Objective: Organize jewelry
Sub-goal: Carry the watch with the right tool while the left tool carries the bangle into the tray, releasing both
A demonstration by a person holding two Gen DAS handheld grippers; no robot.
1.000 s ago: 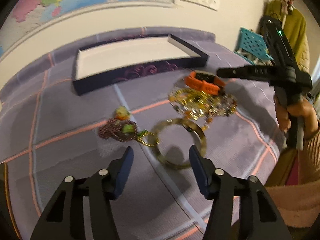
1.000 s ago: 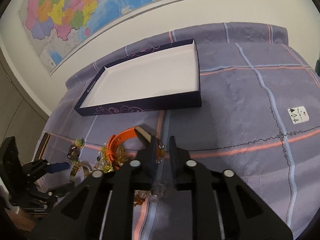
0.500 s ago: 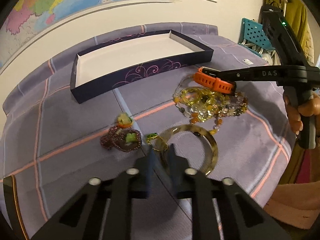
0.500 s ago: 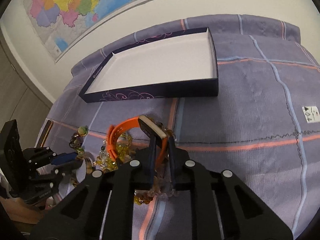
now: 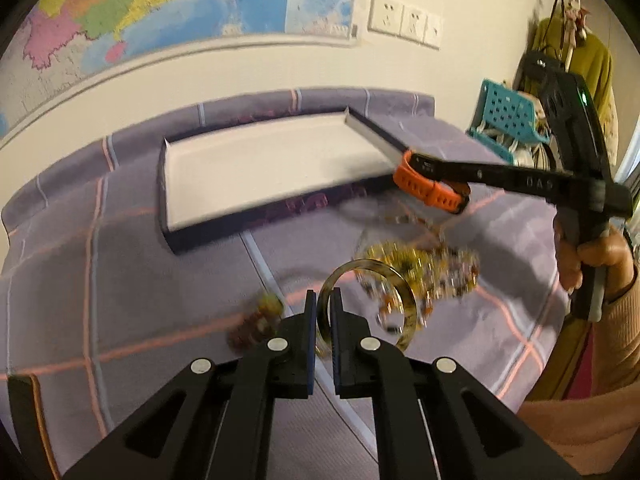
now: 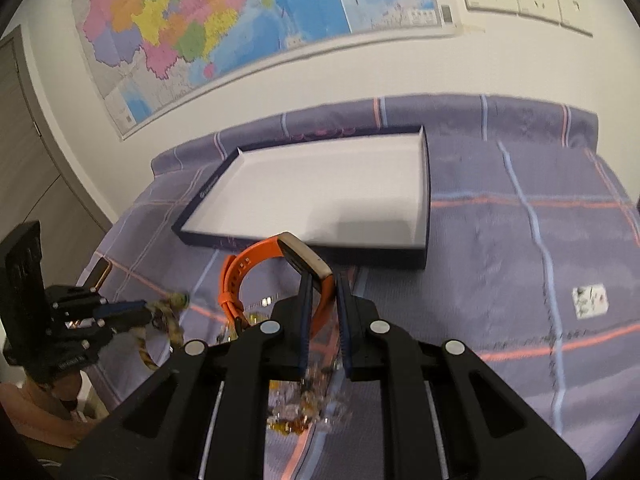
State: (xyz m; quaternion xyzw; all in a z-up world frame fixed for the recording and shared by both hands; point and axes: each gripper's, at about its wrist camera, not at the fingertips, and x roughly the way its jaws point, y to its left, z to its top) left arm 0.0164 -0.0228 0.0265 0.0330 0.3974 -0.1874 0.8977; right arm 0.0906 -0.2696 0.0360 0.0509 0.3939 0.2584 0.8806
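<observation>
My left gripper (image 5: pixel 323 304) is shut on a translucent olive bangle (image 5: pixel 404 300) and holds it lifted above the purple cloth. My right gripper (image 6: pixel 322 280) is shut on an orange wristband watch (image 6: pixel 244 272), raised near the front right corner of the dark blue tray with a white inside (image 6: pixel 320 192). The watch also shows in the left wrist view (image 5: pixel 432 192), held by the right gripper (image 5: pixel 416 160) next to the tray (image 5: pixel 260 168). A tangle of gold and amber beaded jewelry (image 5: pixel 432 272) lies on the cloth, also visible under the right gripper (image 6: pixel 304 412).
A small beaded charm piece (image 5: pixel 256 320) lies left of the left gripper. A white label (image 6: pixel 590 300) sits on the cloth at right. A wall with a map stands behind the table. A teal crate (image 5: pixel 508 124) and hanging clothes are at the far right.
My left gripper shut on the bangle and lifted it off the cloth. My right gripper raised the orange watch toward the tray's front corner.
</observation>
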